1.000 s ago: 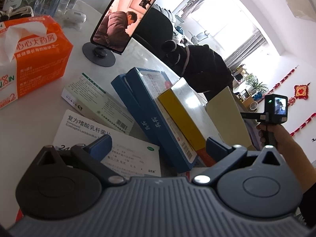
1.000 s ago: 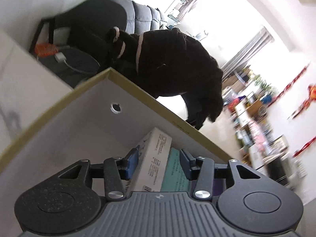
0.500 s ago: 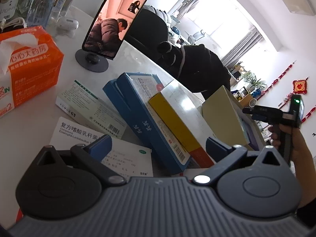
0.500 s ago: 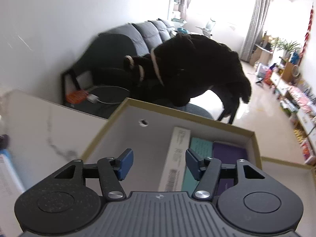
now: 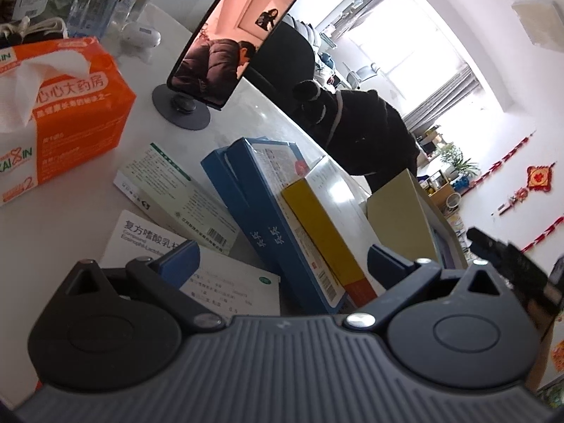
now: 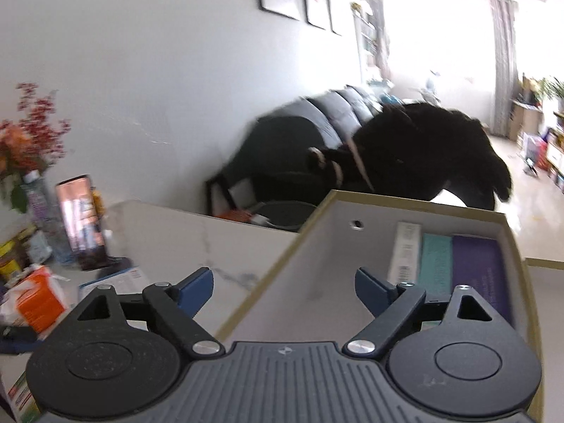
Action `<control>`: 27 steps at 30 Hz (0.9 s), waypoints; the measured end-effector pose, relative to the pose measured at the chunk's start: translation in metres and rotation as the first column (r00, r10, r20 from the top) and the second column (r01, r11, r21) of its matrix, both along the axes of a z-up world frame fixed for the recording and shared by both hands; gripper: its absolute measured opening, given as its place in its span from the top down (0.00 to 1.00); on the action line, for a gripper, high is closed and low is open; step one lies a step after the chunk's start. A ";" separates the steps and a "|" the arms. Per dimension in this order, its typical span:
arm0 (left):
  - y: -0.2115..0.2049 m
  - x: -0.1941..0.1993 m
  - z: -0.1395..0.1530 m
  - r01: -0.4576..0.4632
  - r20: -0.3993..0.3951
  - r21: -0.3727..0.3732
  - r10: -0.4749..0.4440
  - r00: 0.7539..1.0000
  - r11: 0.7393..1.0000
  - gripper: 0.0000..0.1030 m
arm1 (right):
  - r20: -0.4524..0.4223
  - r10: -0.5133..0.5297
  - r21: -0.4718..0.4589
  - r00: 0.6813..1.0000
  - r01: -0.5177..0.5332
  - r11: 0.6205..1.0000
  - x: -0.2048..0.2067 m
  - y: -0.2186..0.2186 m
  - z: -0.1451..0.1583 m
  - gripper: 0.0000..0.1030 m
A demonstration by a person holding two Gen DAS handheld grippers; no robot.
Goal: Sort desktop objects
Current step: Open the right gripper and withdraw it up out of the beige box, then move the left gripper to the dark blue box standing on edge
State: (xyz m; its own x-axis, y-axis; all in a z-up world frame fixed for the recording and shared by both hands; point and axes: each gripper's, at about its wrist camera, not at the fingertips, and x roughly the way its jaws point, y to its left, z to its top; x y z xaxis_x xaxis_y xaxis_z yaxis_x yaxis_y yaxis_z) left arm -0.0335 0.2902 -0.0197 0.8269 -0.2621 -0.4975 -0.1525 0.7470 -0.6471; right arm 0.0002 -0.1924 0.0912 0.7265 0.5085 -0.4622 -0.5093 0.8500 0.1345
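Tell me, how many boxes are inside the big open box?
3, standing side by side along its right wall: a white box on the left, a teal box in the middle, and a purple box on the right. The tongs hide the near part.

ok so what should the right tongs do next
Probably swing left toward the loose boxes on the table. The right tongs are opening with nothing between them, three boxes already stand in the carton, and the blue box and yellow box wait unsorted.
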 end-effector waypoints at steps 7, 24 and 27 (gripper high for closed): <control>-0.001 0.010 -0.007 0.028 0.018 -0.062 -0.027 0.999 0.998 0.03 | 0.091 0.094 0.018 0.991 -0.096 0.995 -0.038 0.019 -0.008 0.06; -0.006 0.014 -0.006 0.036 0.028 -0.007 -0.036 0.999 0.999 0.16 | 0.166 0.169 0.057 0.971 -0.180 0.982 -0.060 0.018 -0.031 0.05; -0.015 0.024 -0.013 0.068 0.023 -0.001 -0.068 0.997 0.998 0.21 | 0.150 0.173 0.081 0.973 -0.186 0.979 -0.058 0.016 -0.034 0.05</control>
